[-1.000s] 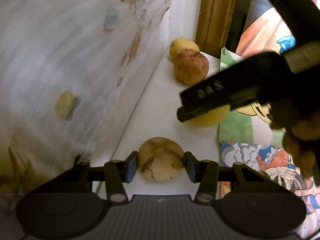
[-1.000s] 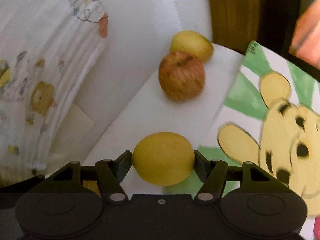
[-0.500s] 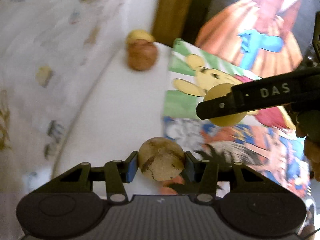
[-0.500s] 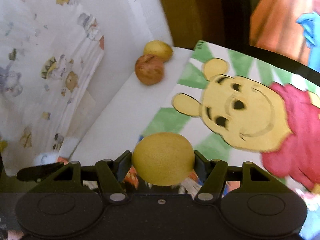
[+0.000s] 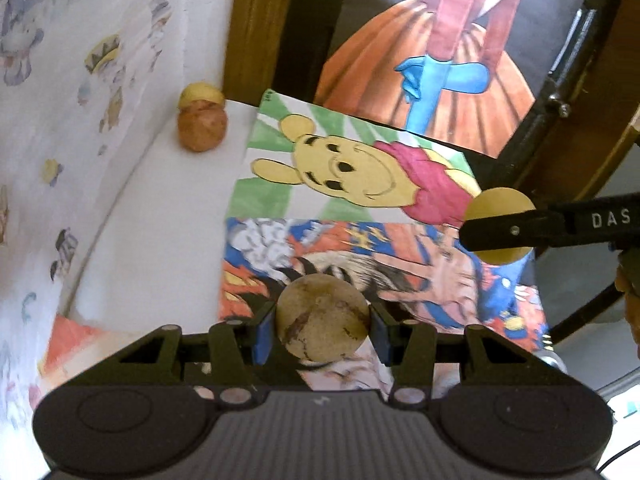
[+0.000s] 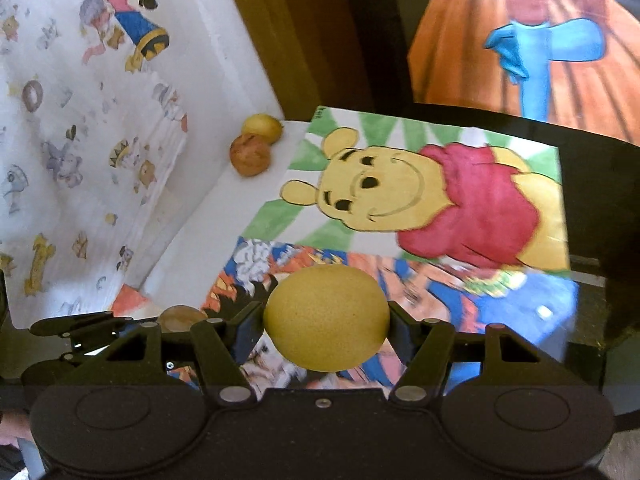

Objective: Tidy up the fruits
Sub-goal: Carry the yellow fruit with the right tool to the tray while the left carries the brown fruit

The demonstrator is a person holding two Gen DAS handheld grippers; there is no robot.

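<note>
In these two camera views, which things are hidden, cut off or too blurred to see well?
- Yellow fruit at the back: left wrist view, mostly hidden behind the reddish apple.
- Yellow fruit in the right gripper: left wrist view, a black finger crosses its middle.
- Brown spotted fruit: right wrist view, only its top shows above the gripper linkage.
- Lower comic picture: right wrist view, blurred.

1. White tabletop (image 5: 160, 216), bare strip along its left side.
2. Reddish apple (image 5: 202, 128) at the far corner, touching a yellow fruit (image 5: 201, 93) behind it.
3. Bear drawing (image 5: 360, 176) flat on the top; comic-style drawing (image 5: 360, 252) just in front, edges meeting.
</note>
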